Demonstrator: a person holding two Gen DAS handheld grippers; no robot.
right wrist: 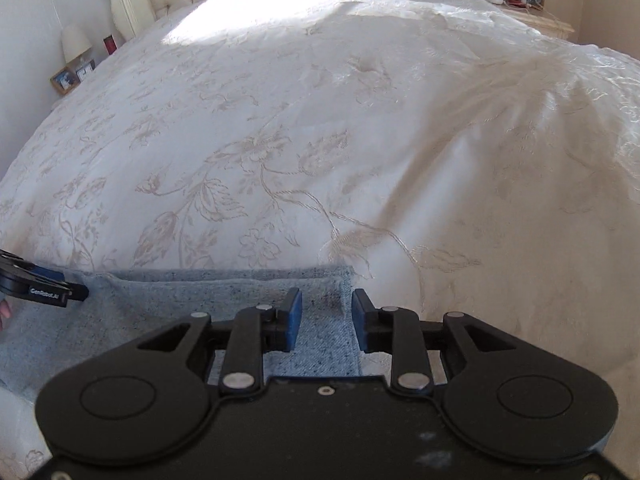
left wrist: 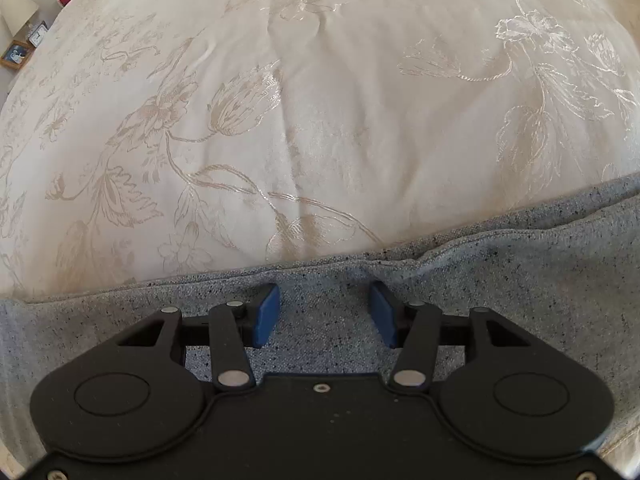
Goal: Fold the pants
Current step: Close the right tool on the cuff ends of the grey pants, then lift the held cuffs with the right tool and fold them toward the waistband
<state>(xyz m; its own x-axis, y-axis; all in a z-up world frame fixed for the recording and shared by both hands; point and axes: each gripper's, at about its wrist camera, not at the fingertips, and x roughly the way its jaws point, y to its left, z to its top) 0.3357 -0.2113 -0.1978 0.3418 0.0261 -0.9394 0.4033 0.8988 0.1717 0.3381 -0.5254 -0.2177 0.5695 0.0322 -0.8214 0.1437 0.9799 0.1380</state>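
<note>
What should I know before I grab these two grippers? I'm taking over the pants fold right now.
Left gripper: open, over the grey pants near their far edge, nothing held.
Right gripper: open, straddling the pants' right-hand corner, nothing held.
The pants lie flat across the near part of the bedspread.
Done: the pants look laid out; how many folds are already made cannot be told.
Left: probably close both grippers on the edge and carry out the fold.
</note>
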